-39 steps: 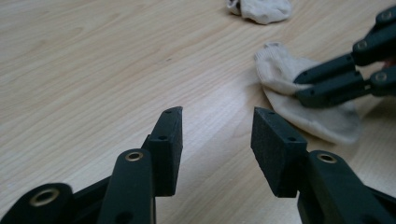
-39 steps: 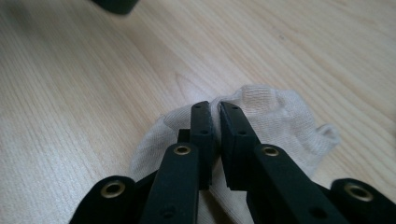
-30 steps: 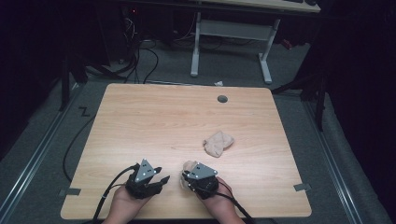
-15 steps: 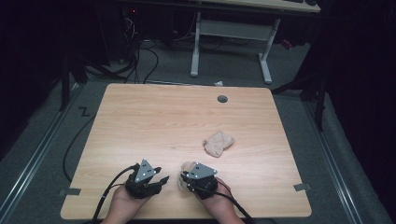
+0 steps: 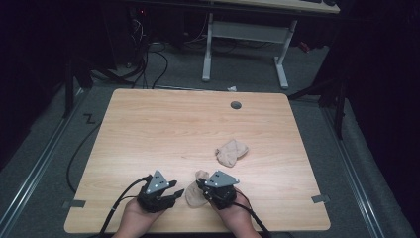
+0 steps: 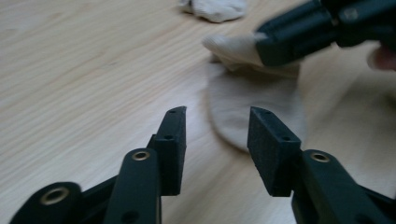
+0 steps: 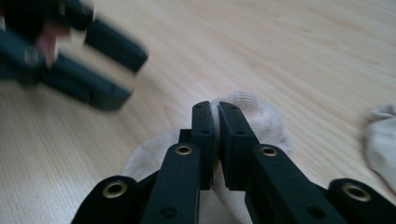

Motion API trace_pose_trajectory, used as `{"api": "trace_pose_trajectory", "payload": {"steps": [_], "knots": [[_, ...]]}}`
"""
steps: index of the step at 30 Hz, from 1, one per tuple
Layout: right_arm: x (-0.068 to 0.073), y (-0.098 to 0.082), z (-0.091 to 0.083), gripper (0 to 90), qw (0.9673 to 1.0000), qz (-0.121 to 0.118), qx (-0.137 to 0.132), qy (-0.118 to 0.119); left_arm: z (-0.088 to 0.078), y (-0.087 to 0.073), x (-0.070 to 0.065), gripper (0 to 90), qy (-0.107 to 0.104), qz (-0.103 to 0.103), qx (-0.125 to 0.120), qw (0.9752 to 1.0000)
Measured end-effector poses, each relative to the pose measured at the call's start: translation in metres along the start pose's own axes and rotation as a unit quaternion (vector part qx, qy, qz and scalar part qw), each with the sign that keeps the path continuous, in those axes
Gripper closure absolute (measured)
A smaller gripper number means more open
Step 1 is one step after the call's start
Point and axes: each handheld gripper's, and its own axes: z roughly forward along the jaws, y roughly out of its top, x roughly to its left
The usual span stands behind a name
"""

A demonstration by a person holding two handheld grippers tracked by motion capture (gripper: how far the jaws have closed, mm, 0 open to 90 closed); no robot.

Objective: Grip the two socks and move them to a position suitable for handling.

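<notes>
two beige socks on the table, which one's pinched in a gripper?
The near sock, at the table's front edge: the right gripper is shut on its fabric. The other sock lies bunched farther out, untouched. Left gripper is open.

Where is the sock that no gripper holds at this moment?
In the high view the loose sock lies bunched on the table, right of centre, beyond the right gripper and apart from it.

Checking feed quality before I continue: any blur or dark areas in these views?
High view: table evenly lit, surroundings dark. Left gripper view: right gripper and sock soft. Right gripper view: left gripper blurred, own jaws sharp on the sock.
</notes>
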Motion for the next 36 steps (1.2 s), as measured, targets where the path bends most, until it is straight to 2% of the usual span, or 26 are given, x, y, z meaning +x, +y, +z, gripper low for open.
{"api": "trace_pose_trajectory", "payload": {"steps": [1,2,4,5,8,11,12,14,15,17,18,19,20,21,23,24,25,26,27,28,29,30,31,32,35,36], "knots": [[-0.002,-0.001,-0.002,84.8,1.0000,0.003,-0.002,-0.002,0.004,0.002,-0.005,61.4,-0.010,0.003,0.002,0.9999],[-0.006,-0.002,-0.005,84.4,0.9999,0.002,-0.005,-0.012,0.011,0.004,-0.015,64.6,-0.027,0.017,0.009,0.9995],[-0.011,-0.003,-0.009,83.8,0.9996,0.009,-0.010,-0.023,0.021,0.004,-0.024,66.5,-0.029,0.043,0.025,0.9984],[-0.015,-0.004,-0.013,83.1,0.9993,0.018,-0.013,-0.031,0.024,0.002,-0.025,67.2,-0.025,0.049,0.033,0.9979],[-0.027,-0.013,-0.026,82.8,0.9983,0.021,-0.014,-0.052,0.030,-0.002,-0.021,70.1,-0.011,0.060,0.056,0.9965],[-0.045,-0.028,-0.038,82.2,0.9967,0.041,-0.002,-0.070,0.032,-0.004,-0.016,69.9,-0.005,0.061,0.069,0.9958],[-0.050,-0.033,-0.041,81.4,0.9959,0.050,0.002,-0.076,0.031,-0.005,-0.014,69.9,-0.006,0.054,0.067,0.9963],[-0.059,-0.042,-0.046,79.3,0.9940,0.058,0.020,-0.091,0.027,-0.006,-0.009,69.3,0.008,0.059,0.070,0.9957],[-0.059,-0.042,-0.046,79.3,0.9940,0.058,0.020,-0.091,0.027,-0.006,-0.009,68.6,0.008,0.059,0.070,0.9957],[-0.067,-0.049,-0.050,76.2,0.9919,0.066,0.028,-0.105,0.023,-0.007,-0.003,66.9,0.030,0.062,0.073,0.9949],[-0.067,-0.049,-0.050,76.2,0.9919,0.066,0.028,-0.105,0.023,-0.007,-0.003,66.5,0.030,0.062,0.073,0.9949],[-0.064,-0.045,-0.048,76.9,0.9940,0.058,0.022,-0.089,0.019,-0.005,0.001,66.2,0.037,0.053,0.060,0.9961],[-0.064,-0.045,-0.048,76.9,0.9940,0.058,0.022,-0.089,0.019,-0.005,0.001,66.2,0.037,0.053,0.060,0.9961],[-0.058,-0.041,-0.037,79.9,0.9961,0.042,0.032,-0.071,0.017,-0.004,0.002,66.2,0.032,0.047,0.050,0.9971],[-0.056,-0.040,-0.030,81.2,0.9965,0.037,0.041,-0.063,0.017,-0.002,0.001,66.5,0.026,0.044,0.041,0.9979],[-0.052,-0.038,-0.017,83.8,0.9961,0.028,0.066,-0.051,0.022,-0.003,-0.001,66.7,0.027,0.054,0.054,0.9967],[-0.052,-0.038,-0.017,83.8,0.9961,0.028,0.066,-0.051,0.022,-0.003,-0.001,67.4,0.027,0.054,0.054,0.9967],[-0.050,-0.039,-0.013,84.2,0.9957,0.025,0.076,-0.046,0.024,-0.004,-0.002,67.4,0.032,0.060,0.063,0.9957],[-0.043,-0.042,-0.007,84.7,0.9951,0.017,0.093,-0.031,0.025,-0.006,-0.002,68.8,0.034,0.063,0.073,0.9948],[-0.043,-0.042,-0.007,84.7,0.9951,0.017,0.093,-0.031,0.024,-0.007,-0.001,68.8,0.033,0.064,0.076,0.9945],[-0.033,-0.043,-0.006,84.7,0.9958,0.008,0.090,-0.017,0.018,-0.009,0.001,69.6,0.040,0.064,0.084,0.9936],[-0.033,-0.043,-0.006,84.7,0.9958,0.008,0.090,-0.017,0.018,-0.009,0.001,70.0,0.040,0.064,0.084,0.9936],[-0.023,-0.043,-0.006,84.5,0.9960,0.001,0.090,-0.006,0.010,-0.015,0.004,70.1,0.040,0.060,0.087,0.9936],[-0.023,-0.043,-0.006,84.5,0.9960,0.001,0.090,-0.006,0.010,-0.015,0.004,70.2,0.040,0.060,0.087,0.9936],[-0.012,-0.042,-0.005,82.7,0.9961,-0.009,0.087,0.012,-0.003,-0.022,0.011,69.9,0.040,0.044,0.093,0.9939],[-0.010,-0.041,-0.005,79.1,0.9962,-0.010,0.086,0.015,-0.005,-0.023,0.012,68.6,0.040,0.040,0.088,0.9945]]}}
